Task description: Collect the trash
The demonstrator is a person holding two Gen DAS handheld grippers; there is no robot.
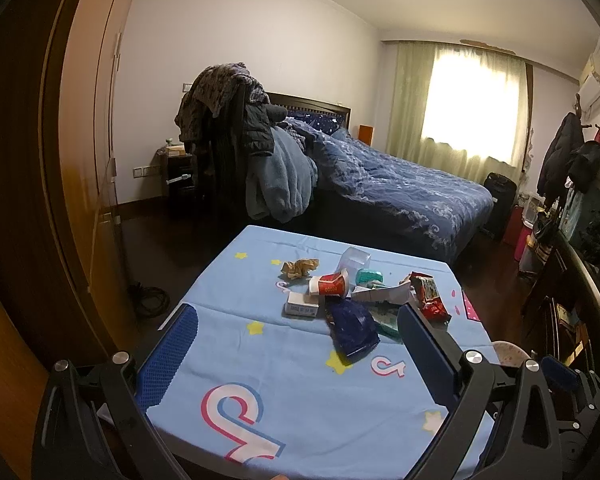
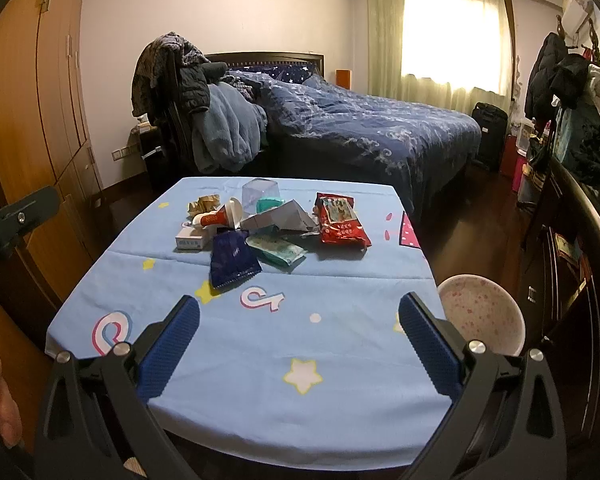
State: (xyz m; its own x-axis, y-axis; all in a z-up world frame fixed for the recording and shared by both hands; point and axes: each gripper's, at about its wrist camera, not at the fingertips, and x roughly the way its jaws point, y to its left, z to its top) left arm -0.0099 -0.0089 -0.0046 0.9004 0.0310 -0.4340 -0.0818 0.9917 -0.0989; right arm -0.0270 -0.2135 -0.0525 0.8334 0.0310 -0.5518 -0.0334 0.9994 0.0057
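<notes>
1. Trash pile sits mid-tabletop toward the far edge, on a light-blue cloth (image 2: pixel 260 340) printed with stars and logos.
2. Pile contents: dark-blue foil wrapper (image 2: pixel 232 258) nearest, teal-green packet (image 2: pixel 276 249) just beside it on the right, red snack bag (image 2: pixel 340 220) at the right end.
3. Behind those: small white box (image 2: pixel 190 241) at left, tipped red-and-white paper cup (image 2: pixel 220 218), crumpled brown paper (image 2: pixel 204 203) at far left, folded grey-white paper (image 2: pixel 284 216), clear plastic cup (image 2: pixel 260 194) upside down, teal item (image 2: pixel 270 203) touching it.
4. Same pile in left wrist view: foil wrapper (image 1: pixel 352 328), red bag (image 1: pixel 430 298), paper cup (image 1: pixel 330 285), white box (image 1: pixel 302 306), brown paper (image 1: pixel 300 268).
5. Left gripper (image 1: pixel 298 334): jaws wide apart, empty, over near-left part of the tabletop, short of the pile.
6. Right gripper (image 2: pixel 299 318): jaws wide apart, empty, over near edge of the tabletop, pile well ahead.
7. White speckled bin (image 2: pixel 482 316) just off the right near corner of the tabletop.
8. Beyond: bed (image 2: pixel 380 132) with dark-blue bedding, clothes heaped on a chair (image 2: pixel 176 76), wooden wardrobe (image 2: pixel 32 80) at left, curtained window (image 2: pixel 452 32).
</notes>
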